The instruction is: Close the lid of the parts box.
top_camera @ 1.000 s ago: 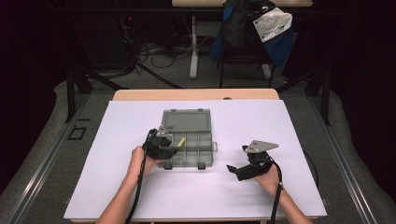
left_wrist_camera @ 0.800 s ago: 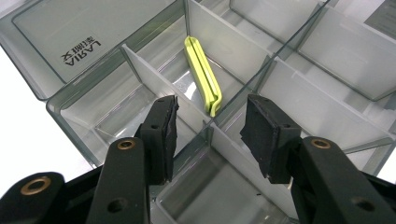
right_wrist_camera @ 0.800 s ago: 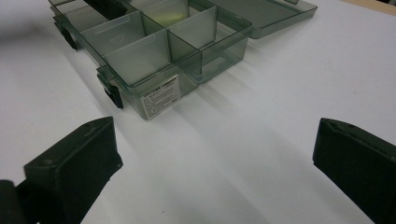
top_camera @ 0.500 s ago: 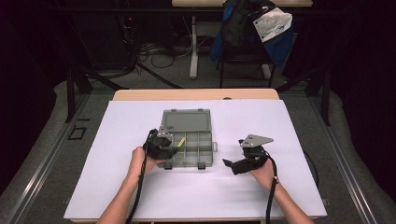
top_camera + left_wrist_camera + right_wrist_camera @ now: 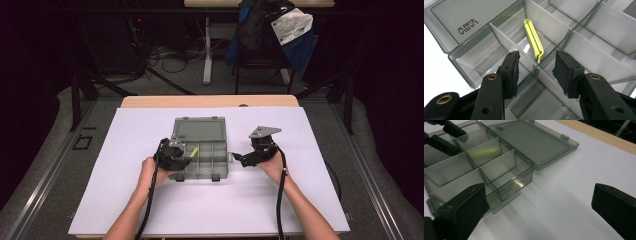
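A clear grey compartment box lies mid-table, its lid folded open flat behind it. A yellow-green clip rests in a compartment on the box's left side. My left gripper hovers over the box's front left. Its jaws are open and straddle a divider wall without pressing on it, and the clip lies just beyond the tips. My right gripper is wide open, nothing between its jaws. It sits just right of the box, low over the white surface and pointing at the box's right wall.
A white sheet covers the table, with a wooden edge at the back. Beyond the table stand a chair with a blue bag and floor cables. In the right gripper view the left gripper's jaws show over the box's far end.
My right gripper has moved left toward the box's right side, rising slightly. The left gripper has stayed over the box with its jaws unchanged.
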Demonstrator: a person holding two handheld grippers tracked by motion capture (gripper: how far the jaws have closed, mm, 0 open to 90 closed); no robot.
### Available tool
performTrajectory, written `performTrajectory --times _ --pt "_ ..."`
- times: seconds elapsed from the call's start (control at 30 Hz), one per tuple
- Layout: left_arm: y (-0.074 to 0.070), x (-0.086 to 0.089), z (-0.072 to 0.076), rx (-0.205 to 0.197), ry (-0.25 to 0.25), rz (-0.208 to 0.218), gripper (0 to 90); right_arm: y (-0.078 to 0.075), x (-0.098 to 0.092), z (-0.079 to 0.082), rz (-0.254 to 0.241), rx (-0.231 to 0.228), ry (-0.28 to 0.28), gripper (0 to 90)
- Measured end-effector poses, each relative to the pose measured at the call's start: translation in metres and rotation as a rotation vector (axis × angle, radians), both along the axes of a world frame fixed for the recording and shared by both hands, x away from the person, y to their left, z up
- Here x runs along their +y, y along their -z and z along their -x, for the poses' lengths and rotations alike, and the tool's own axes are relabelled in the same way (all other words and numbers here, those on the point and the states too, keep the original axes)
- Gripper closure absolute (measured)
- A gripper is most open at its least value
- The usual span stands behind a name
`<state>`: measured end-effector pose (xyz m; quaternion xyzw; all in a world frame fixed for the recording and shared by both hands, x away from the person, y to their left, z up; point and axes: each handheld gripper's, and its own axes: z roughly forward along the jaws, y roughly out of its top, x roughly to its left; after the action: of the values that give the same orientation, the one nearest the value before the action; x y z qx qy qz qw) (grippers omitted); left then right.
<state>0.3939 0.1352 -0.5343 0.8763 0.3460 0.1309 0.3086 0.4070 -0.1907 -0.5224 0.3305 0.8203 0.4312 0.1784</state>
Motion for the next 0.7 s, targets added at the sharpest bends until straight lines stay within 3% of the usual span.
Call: performTrajectory --times 0.7 --pt "0.001 0.001 -0.001 0.008 0.002 0.014 54.9 -0.002 0.013 -0.042 0.017 0.037 0.012 3.9"
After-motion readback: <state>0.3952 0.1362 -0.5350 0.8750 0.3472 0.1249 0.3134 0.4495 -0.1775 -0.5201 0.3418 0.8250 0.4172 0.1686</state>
